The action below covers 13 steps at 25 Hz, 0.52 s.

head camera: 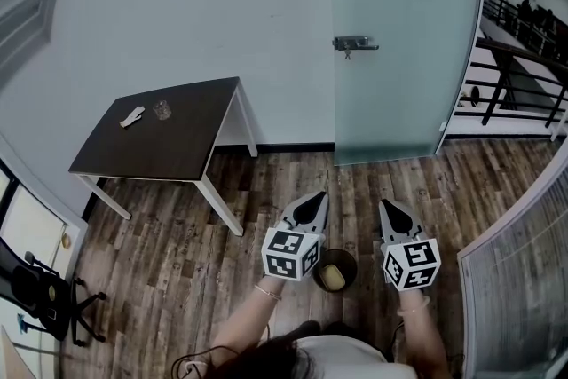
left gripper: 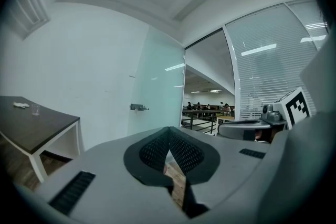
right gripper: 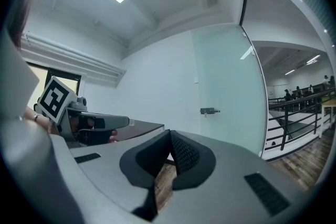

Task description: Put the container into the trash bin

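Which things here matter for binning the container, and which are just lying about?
Job: clear container on the table; trash bin on the floor; left gripper and right gripper, both shut, empty.
Lying about: white scrap beside the container; office chair; glass door.

A counter (head camera: 169, 142) is standing at the far left against the wall, with a cup (head camera: 161, 109) sitting on its back part and a crumpled scrap (head camera: 132, 116) lying just beside the cup, to its left. To the counter's right, a glass door (head camera: 404, 93) is standing along the same wall, its handle (head camera: 355, 43) sitting near its left edge. Behind the door, at the far right, a railing (head camera: 519, 67) is running. Nearer, on the floor (head camera: 177, 235), a trash bin (head camera: 349, 258) is standing between the left tongs (head camera: 312, 201) and the right tongs (head camera: 390, 207), with a small item (head camera: 333, 278) lying inside it. A chair (head camera: 49, 297) is standing at the near left
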### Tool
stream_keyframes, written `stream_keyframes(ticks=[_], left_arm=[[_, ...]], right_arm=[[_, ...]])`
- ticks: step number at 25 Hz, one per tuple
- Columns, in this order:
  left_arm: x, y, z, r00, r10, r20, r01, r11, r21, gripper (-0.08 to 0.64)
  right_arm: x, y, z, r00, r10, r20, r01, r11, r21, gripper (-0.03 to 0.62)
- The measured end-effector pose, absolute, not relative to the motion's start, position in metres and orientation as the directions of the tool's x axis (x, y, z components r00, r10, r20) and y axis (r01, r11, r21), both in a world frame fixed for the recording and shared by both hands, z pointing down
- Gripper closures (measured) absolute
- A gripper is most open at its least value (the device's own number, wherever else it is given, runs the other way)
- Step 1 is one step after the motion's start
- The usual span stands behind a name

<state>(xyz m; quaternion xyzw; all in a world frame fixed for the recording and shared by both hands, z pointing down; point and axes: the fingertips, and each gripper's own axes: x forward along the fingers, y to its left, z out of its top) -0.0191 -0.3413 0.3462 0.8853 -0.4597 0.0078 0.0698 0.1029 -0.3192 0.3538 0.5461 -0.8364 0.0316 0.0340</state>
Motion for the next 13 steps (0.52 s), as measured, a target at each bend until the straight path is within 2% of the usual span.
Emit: stream_keyframes(ticks=[13], left_arm=[[-0.028, -0.354, 0.357, 0.583, -0.806, 0.102, -0.812, -0.571, 0.121, 0.541]], right_arm=[[0.087, -0.332, 0.356, -0.406, -0.909, 0.093, -0.914, 0.405, -0.02, 0.586]])
